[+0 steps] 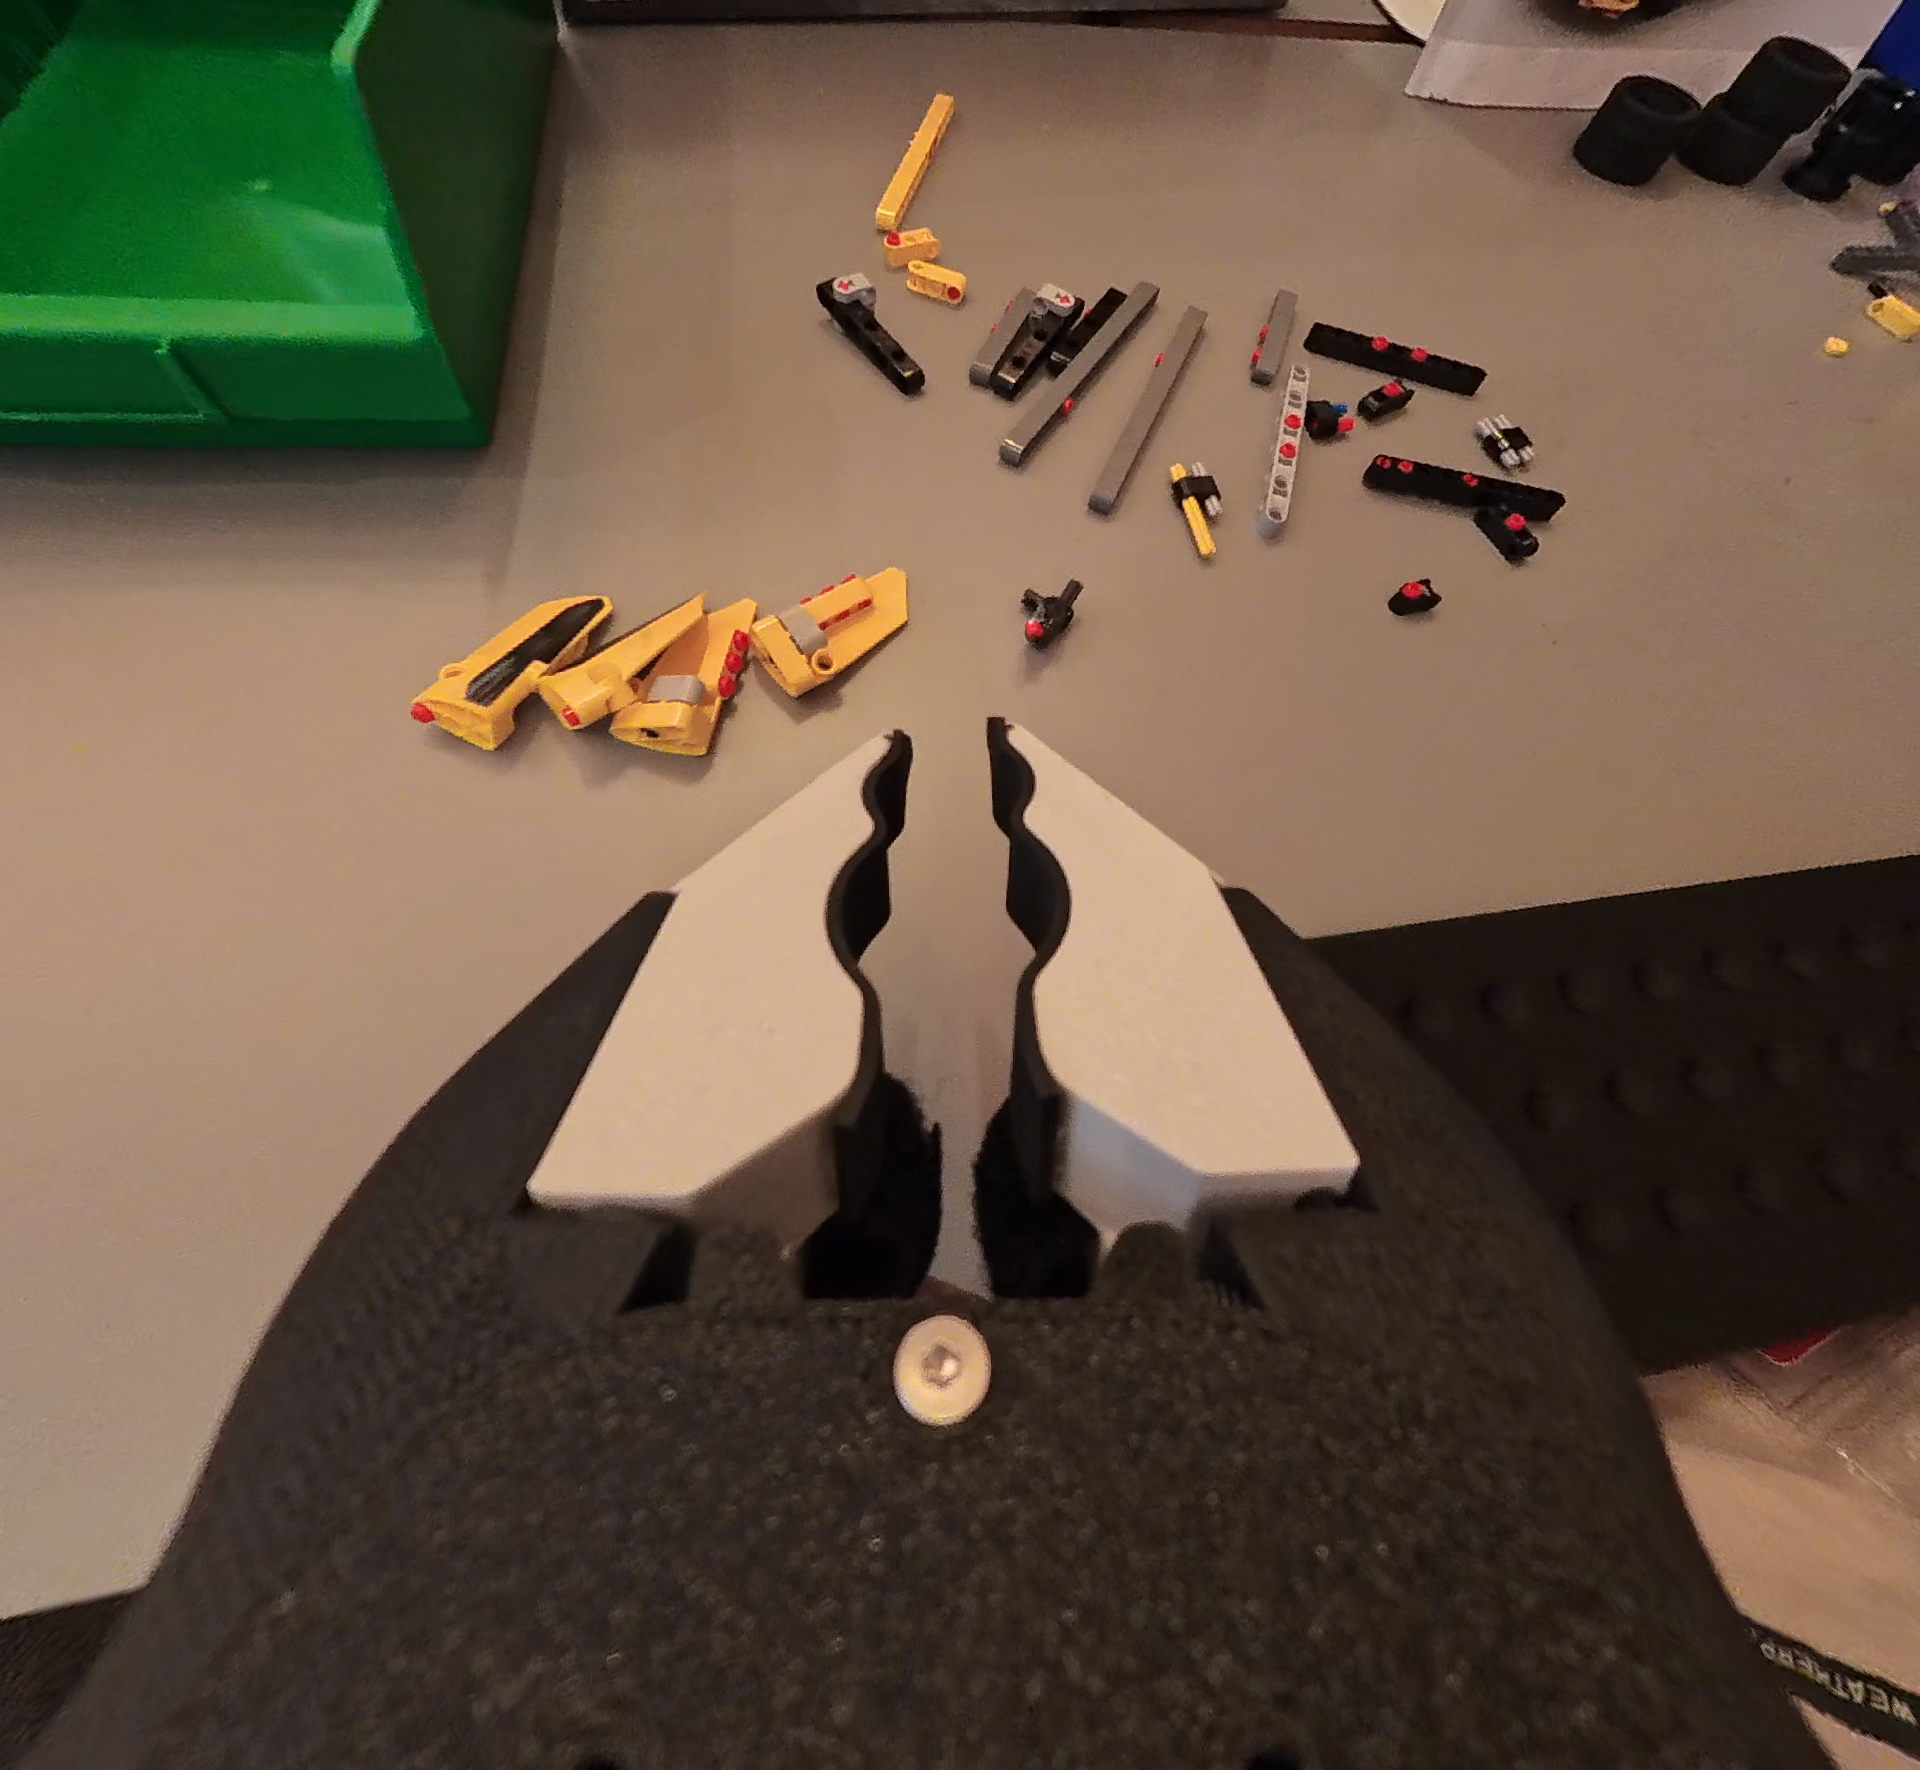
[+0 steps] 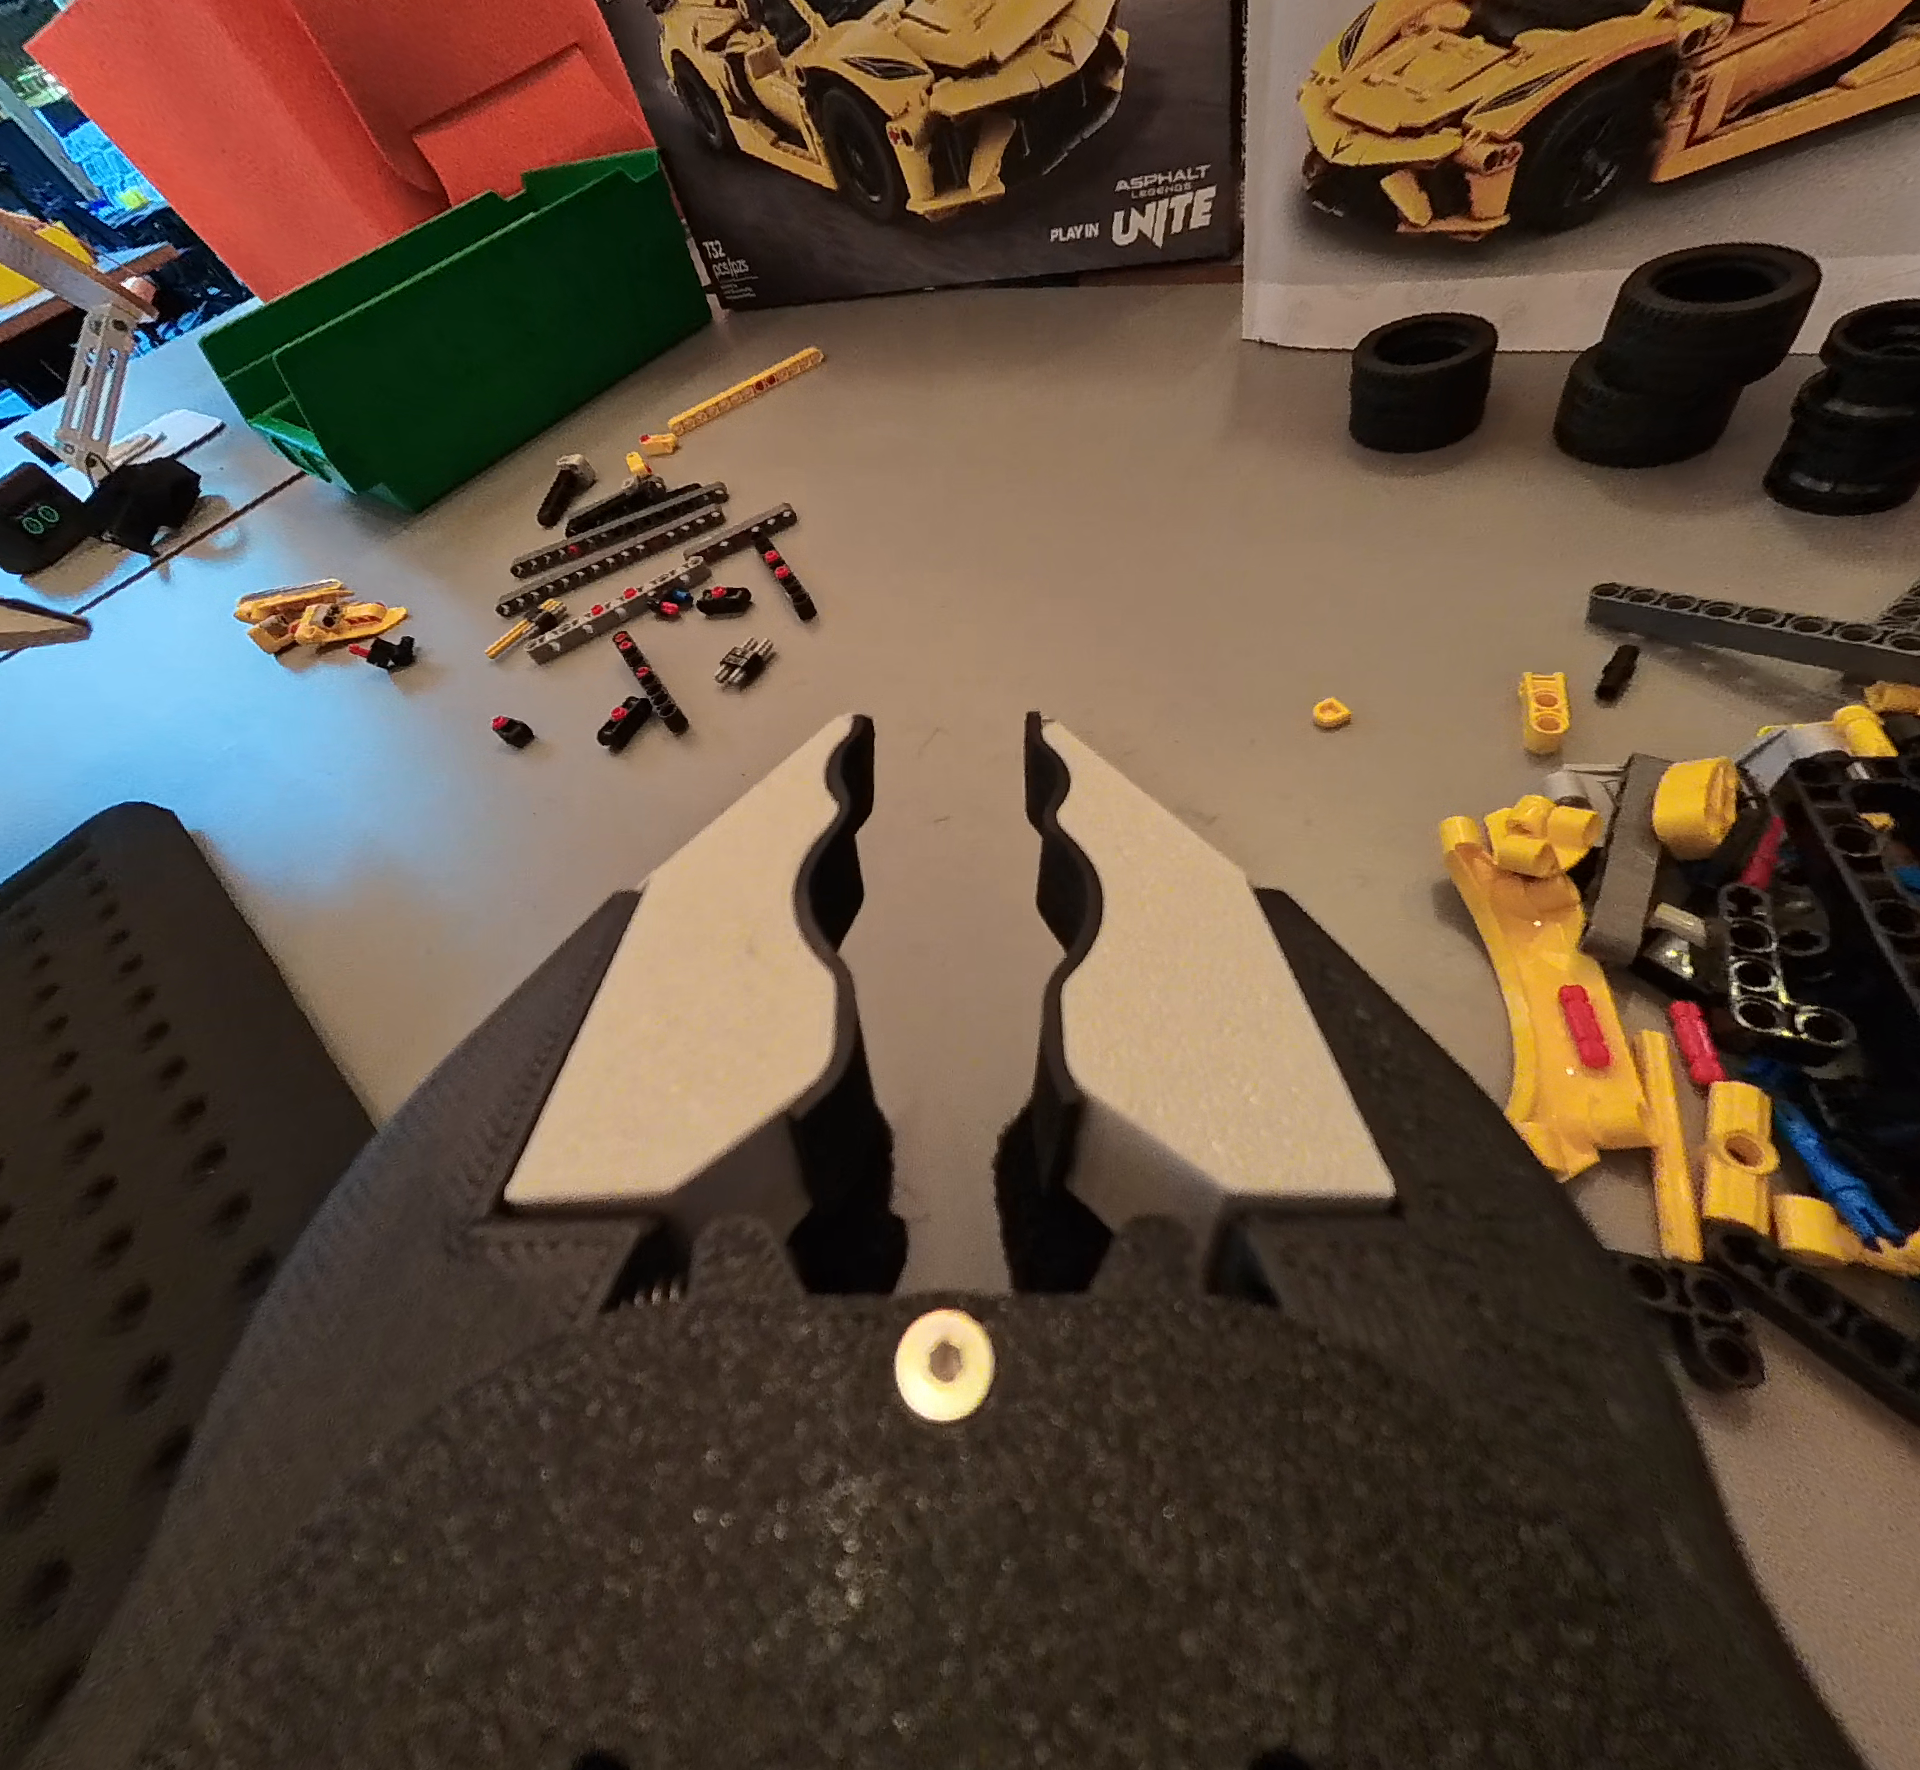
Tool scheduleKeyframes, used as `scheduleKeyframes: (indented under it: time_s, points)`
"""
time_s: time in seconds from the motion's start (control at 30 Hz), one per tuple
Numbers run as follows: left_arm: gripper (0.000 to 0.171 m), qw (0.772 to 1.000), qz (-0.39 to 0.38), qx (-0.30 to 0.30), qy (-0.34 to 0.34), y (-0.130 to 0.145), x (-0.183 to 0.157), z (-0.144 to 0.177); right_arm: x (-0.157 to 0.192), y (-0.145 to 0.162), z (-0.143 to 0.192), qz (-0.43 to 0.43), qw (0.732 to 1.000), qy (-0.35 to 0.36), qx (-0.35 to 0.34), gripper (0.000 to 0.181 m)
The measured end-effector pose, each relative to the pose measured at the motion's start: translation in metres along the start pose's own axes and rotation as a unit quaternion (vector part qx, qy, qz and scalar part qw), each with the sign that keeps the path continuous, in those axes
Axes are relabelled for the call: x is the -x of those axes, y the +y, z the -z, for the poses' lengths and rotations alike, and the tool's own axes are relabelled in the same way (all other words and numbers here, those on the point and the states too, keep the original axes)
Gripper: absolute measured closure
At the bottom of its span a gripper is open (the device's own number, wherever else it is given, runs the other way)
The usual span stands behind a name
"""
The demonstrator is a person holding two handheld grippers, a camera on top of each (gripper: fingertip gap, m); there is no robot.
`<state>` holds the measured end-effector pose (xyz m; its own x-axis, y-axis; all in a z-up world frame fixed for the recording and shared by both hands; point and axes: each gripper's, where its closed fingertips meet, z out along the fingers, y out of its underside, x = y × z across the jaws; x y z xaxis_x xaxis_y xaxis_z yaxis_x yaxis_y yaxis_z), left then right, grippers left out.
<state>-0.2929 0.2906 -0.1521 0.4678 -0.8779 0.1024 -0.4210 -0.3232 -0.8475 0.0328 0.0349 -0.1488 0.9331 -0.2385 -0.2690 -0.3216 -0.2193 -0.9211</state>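
My left gripper (image 1: 948, 733) is open and empty above the grey table (image 1: 312, 889). Just ahead to its left lie several yellow panel pieces (image 1: 665, 660). A small black connector with a red pin (image 1: 1049, 614) lies just beyond its tips. Farther off are grey and black beams (image 1: 1122, 390) and a yellow beam (image 1: 914, 162). My right gripper (image 2: 948, 728) is open and empty over the table (image 2: 1039, 494). To its right lies a pile of yellow, black and blue parts (image 2: 1704, 993). A tiny yellow piece (image 2: 1331, 712) lies ahead right. The sorted beams (image 2: 644, 567) lie ahead left.
A green bin (image 1: 260, 193) stands at the left, also in the right wrist view (image 2: 468, 349), with an orange bin (image 2: 312, 79) behind it. The toy car box (image 2: 935, 79) and a booklet (image 2: 1558, 58) stand at the back. Black tyres (image 2: 1662, 349) sit back right. A black perforated mat (image 1: 1662, 1076) lies near. Across from one pair of fingers to the other is roughly 40 cm. Between my right fingertips and the tiny yellow piece (image 2: 1331, 712) there is roughly 11 cm. The left camera catches it too, in the left wrist view (image 1: 1835, 347).
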Motion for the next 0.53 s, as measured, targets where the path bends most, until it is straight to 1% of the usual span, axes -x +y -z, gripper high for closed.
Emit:
scheduleKeyframes:
  time_s: [0.53]
  points:
    - [0.156, 0.999, -0.018, 0.033, 0.029, 0.011, -0.022, -0.027, 0.002, 0.003, -0.001, -0.007, 1.000, -0.010, 0.006, 0.153]
